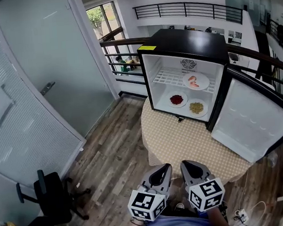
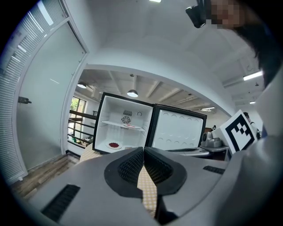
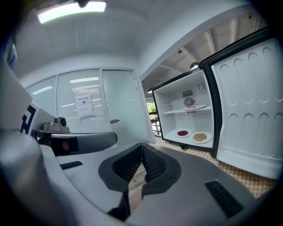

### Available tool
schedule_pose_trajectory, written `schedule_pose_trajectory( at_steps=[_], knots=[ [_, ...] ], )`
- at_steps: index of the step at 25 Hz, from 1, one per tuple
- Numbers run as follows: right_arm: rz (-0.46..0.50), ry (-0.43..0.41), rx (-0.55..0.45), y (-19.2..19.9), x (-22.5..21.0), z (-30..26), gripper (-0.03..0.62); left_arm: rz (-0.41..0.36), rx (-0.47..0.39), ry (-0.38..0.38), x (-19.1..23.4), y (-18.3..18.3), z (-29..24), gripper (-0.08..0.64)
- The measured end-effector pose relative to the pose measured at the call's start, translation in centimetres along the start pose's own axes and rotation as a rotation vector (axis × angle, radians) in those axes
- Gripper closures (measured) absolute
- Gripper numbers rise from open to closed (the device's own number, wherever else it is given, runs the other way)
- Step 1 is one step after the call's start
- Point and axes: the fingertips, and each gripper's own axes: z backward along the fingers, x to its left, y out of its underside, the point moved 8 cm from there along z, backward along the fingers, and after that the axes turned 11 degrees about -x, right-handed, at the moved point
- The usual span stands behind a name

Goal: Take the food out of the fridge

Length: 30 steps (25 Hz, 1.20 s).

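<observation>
A small black fridge (image 1: 185, 43) stands open on a round table (image 1: 178, 141), its door (image 1: 252, 121) swung out to the right. Inside, a plate with pink food (image 1: 196, 81) rests on the wire shelf. Below it on the fridge floor are a plate of red food (image 1: 177, 100) and a plate of yellowish food (image 1: 197, 107). Both grippers hover at the table's near edge, well short of the fridge. My left gripper (image 1: 166, 168) is shut and empty, and so is my right gripper (image 1: 185, 165) beside it.
A glass partition with a door handle (image 1: 47, 88) runs along the left. A black office chair (image 1: 53, 195) stands on the wood floor at lower left. A black railing (image 1: 122, 58) passes behind the fridge. Cables and a power strip (image 1: 242, 214) lie at lower right.
</observation>
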Motion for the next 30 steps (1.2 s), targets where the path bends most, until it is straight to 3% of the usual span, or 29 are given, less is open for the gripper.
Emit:
schedule_pose_trajectory(
  at_steps=[5, 11, 17, 21, 30],
  knots=[
    [-0.017, -0.006, 0.029, 1.0, -0.9, -1.4, 0.575, 0.006, 0.024, -0.013, 1.2, 1.0, -1.2, 0.541],
    [-0.038, 0.038, 0.028, 0.8, -3.5, -4.5, 0.575, -0.030, 0.031, 0.034, 3.1, 1.1, -4.7, 0.541],
    [-0.049, 0.085, 0.043, -0.1, -6.1, -9.5, 0.575, -0.003, 0.020, 0.064, 7.2, 0.5, -9.4, 0.541],
    [-0.064, 0.115, 0.049, -0.9, -7.7, -13.1, 0.575, -0.025, 0.008, 0.075, 10.5, 0.0, -12.6, 0.541],
    [-0.139, 0.252, 0.059, -0.7, -11.7, -18.8, 0.574, -0.028, 0.072, 0.132, 16.5, 1.5, -18.1, 0.541]
  ],
)
